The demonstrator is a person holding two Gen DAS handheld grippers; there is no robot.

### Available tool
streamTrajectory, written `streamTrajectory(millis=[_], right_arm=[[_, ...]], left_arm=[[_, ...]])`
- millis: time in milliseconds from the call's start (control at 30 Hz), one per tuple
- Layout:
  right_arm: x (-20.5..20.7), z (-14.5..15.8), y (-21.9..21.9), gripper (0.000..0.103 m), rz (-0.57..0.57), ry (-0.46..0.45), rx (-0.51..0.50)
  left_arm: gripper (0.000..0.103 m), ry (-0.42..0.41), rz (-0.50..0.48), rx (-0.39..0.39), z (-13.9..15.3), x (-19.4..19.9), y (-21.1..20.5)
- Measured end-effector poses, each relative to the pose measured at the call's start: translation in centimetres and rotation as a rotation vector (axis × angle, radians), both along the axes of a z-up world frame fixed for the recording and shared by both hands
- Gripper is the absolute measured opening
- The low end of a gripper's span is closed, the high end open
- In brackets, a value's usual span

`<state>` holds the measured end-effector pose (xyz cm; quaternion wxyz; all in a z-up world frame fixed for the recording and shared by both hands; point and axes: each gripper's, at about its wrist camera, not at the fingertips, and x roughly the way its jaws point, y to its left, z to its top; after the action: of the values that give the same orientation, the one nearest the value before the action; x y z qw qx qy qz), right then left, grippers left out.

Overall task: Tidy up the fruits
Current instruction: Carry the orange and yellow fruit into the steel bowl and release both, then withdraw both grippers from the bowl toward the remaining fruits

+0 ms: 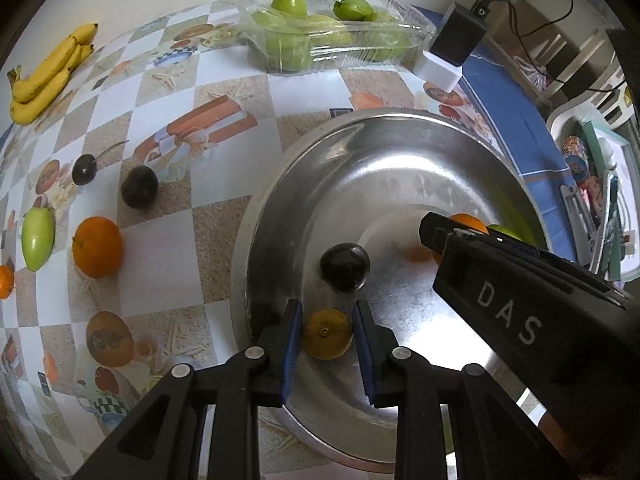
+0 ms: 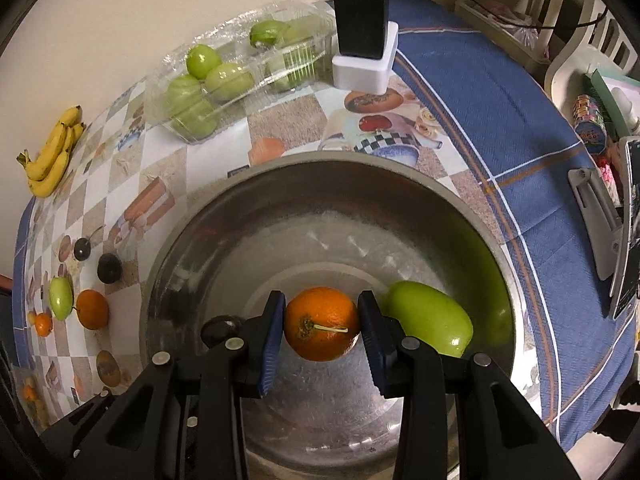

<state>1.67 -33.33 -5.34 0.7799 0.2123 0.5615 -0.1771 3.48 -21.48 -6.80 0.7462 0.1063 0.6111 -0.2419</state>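
Observation:
A steel bowl (image 1: 400, 152) (image 2: 256, 216) stands on the table. My left gripper (image 1: 326, 334) is shut on a small dull orange (image 1: 327, 334) just above the bowl's floor; a dark plum (image 1: 345, 266) lies in the bowl beyond it. My right gripper (image 2: 322, 324) is shut on an orange (image 2: 322, 323) over the bowl, beside a green mango (image 2: 430, 318) resting inside. In the left wrist view the right gripper's body (image 1: 500, 300) crosses the bowl's right side.
On the tablecloth left of the bowl lie an orange (image 1: 97, 247), a green mango (image 1: 37, 238), a dark plum (image 1: 139, 186), a cherry (image 1: 84, 169) and bananas (image 1: 44, 74). A clear box of green fruit (image 1: 320, 40) and a black charger (image 1: 456, 46) stand at the back.

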Motion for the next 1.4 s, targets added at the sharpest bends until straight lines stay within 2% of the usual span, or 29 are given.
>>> streamTrajectory(millis=[133,200,300,367,567,767,867,1100,1400], right_arm=[[0.0,-0.2,-0.3,0.041,-0.014,0.000,0.014],[-0.1,0.0,-0.4,0.049,-0.020,-0.010,0.013],[-0.3,0.4,-0.5,0.053,-0.026,-0.021,0.007],[-0.4,0.9,-0.6,0.053,-0.033,-0.034,0.005],[-0.9,2.7,-0.9,0.053,-0.051,-0.092,-0.006],[-1.2,2.9,-1.3,0.053,-0.079,-0.105,0.001],[-1.5,3.0,-1.6,0.053,-0.092,-0.108,0.007],[-1.4,3.1,-1.3,0.053,-0.075,-0.110,0.005],[-0.9,3.1,0.0,0.053,-0.027,-0.105,-0.012]], left_arm=[[0.030,0.001,-0.015,0.016,-0.1,0.0,-0.3],[0.032,0.001,-0.021,0.018,0.0,-0.1,-0.3],[0.042,-0.006,-0.033,0.005,0.5,-0.1,-0.5],[0.055,-0.018,-0.040,-0.006,1.1,-0.2,-0.6],[0.058,-0.042,-0.021,-0.030,2.1,0.0,0.0],[0.059,-0.037,0.029,-0.068,2.9,0.7,1.7],[0.059,-0.050,0.060,-0.068,3.3,1.3,2.4],[0.060,-0.025,0.211,-0.091,3.4,3.9,5.7],[0.071,-0.028,0.371,-0.109,3.5,5.9,10.0]])
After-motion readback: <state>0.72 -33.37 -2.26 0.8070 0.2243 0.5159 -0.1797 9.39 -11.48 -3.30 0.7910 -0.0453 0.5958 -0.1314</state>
